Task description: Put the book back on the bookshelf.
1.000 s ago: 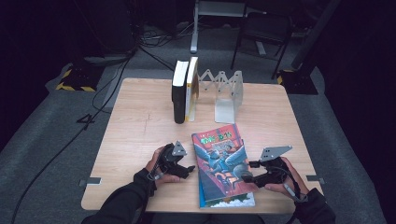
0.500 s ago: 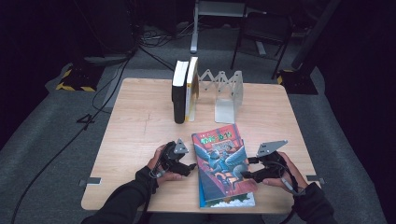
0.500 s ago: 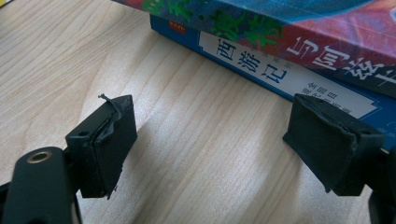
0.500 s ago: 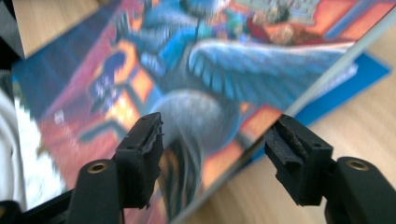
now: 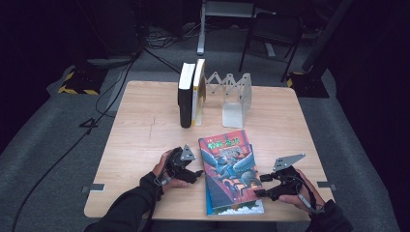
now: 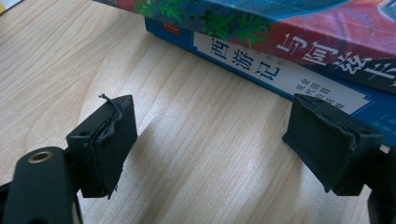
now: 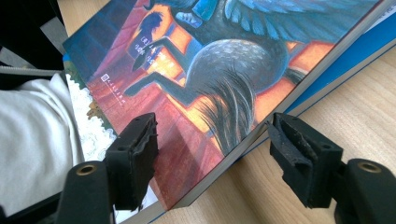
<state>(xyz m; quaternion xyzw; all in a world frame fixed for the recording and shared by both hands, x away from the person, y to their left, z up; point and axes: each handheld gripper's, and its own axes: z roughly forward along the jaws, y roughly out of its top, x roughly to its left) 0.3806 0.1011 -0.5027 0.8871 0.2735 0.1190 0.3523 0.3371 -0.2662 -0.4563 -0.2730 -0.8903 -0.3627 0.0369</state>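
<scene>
Two books lie stacked flat at the table's front middle. The upper one is a colourful book with a winged creature on its cover; under it lies a blue book. My left gripper rests on the table just left of the stack, open, with bare wood between its jaws and the spines right ahead. My right gripper is at the stack's right edge. Its jaws have just been opening; they straddle the upper book's edge without pressing on it.
Two books stand upright at the back of the wooden table, beside a folding metal book rack. A chair and cables lie on the dark floor beyond. White fabric shows at the left of the right gripper view.
My right gripper first edged in toward the book, then slid back slightly to the right and toward the table's front edge. The left gripper and the books have not moved.
</scene>
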